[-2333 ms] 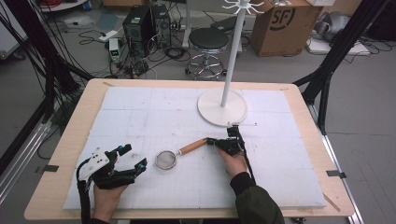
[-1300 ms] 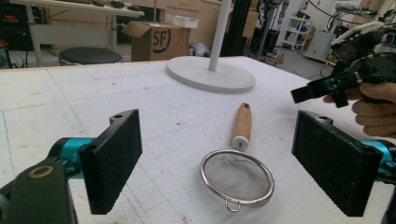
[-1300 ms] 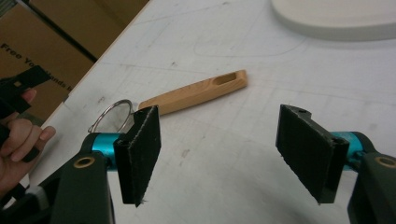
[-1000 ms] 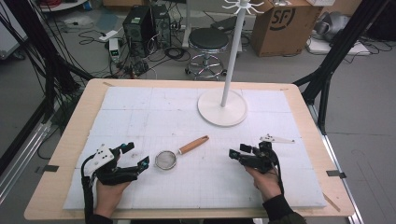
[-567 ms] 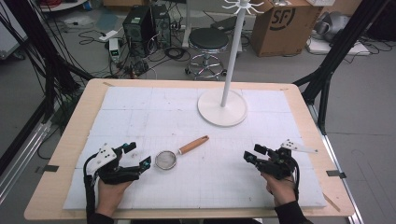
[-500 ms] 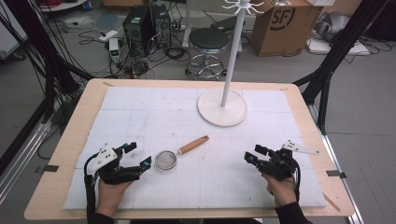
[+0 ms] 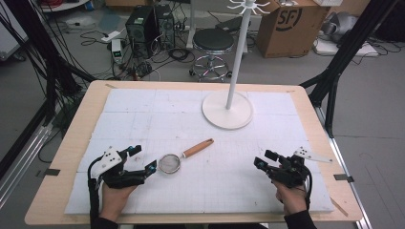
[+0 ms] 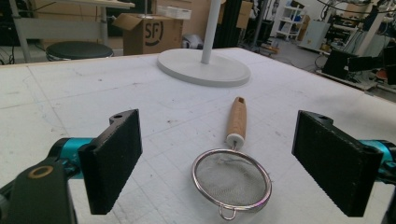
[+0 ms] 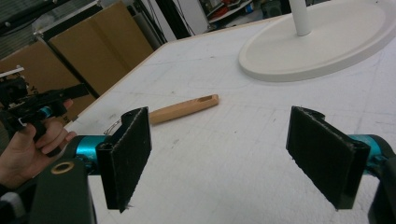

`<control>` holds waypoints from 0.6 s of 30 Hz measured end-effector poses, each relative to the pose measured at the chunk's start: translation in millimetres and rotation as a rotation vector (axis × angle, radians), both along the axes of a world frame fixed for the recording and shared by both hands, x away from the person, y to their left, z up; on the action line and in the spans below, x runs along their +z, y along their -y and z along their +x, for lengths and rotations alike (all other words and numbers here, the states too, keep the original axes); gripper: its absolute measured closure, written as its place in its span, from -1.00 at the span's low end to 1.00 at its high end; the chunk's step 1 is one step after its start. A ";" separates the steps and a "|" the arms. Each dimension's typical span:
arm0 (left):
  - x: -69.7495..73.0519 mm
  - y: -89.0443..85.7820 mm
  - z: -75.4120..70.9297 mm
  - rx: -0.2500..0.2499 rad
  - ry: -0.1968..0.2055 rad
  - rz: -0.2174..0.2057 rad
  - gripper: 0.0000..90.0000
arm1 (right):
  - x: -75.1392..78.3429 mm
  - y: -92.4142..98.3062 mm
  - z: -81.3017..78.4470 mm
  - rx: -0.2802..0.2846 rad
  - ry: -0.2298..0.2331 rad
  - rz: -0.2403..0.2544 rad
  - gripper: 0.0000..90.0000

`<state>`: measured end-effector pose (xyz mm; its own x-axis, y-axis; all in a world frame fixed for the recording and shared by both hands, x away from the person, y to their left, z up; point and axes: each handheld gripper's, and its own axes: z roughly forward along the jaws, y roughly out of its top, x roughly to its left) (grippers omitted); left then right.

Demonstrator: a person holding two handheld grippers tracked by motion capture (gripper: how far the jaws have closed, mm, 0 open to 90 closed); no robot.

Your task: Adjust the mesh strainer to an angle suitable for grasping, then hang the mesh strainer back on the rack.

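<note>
Small mesh strainer [image 7: 169,163] with wooden handle [image 7: 197,148] lying flat on the white-covered table [image 7: 143,114], handle angled toward the base of the white stand [image 7: 227,110]. Left tongs [image 7: 140,159] parked just beside the mesh bowl, spread wide, gripping nothing; strainer seen between and beyond the pads [image 8: 113,158]. Right tongs [image 7: 266,159] well apart from the strainer near the table's right side, likewise gaping and empty, aimed back across the mat.
</note>
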<state>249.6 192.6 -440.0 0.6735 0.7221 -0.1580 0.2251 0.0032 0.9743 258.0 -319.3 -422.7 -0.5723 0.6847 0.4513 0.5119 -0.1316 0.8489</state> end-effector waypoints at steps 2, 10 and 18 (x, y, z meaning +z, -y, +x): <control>0.5 1.3 -0.7 -0.003 0.003 0.007 -0.63 | 0.1 1.2 -1.9 -0.004 0.006 0.005 -0.52; -2.3 2.5 2.0 -0.017 -0.003 0.016 -0.63 | 0.8 10.1 -6.0 -0.018 0.007 0.024 -0.52; -2.1 -0.8 4.3 -0.016 -0.022 -0.031 -0.63 | -2.9 10.6 1.8 -0.026 0.010 0.021 -0.53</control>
<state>253.9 193.4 -442.1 0.6808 0.7059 -0.1955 0.2471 0.0300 0.9685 259.8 -329.9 -425.6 -0.5591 0.6896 0.4603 0.5000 -0.1625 0.8507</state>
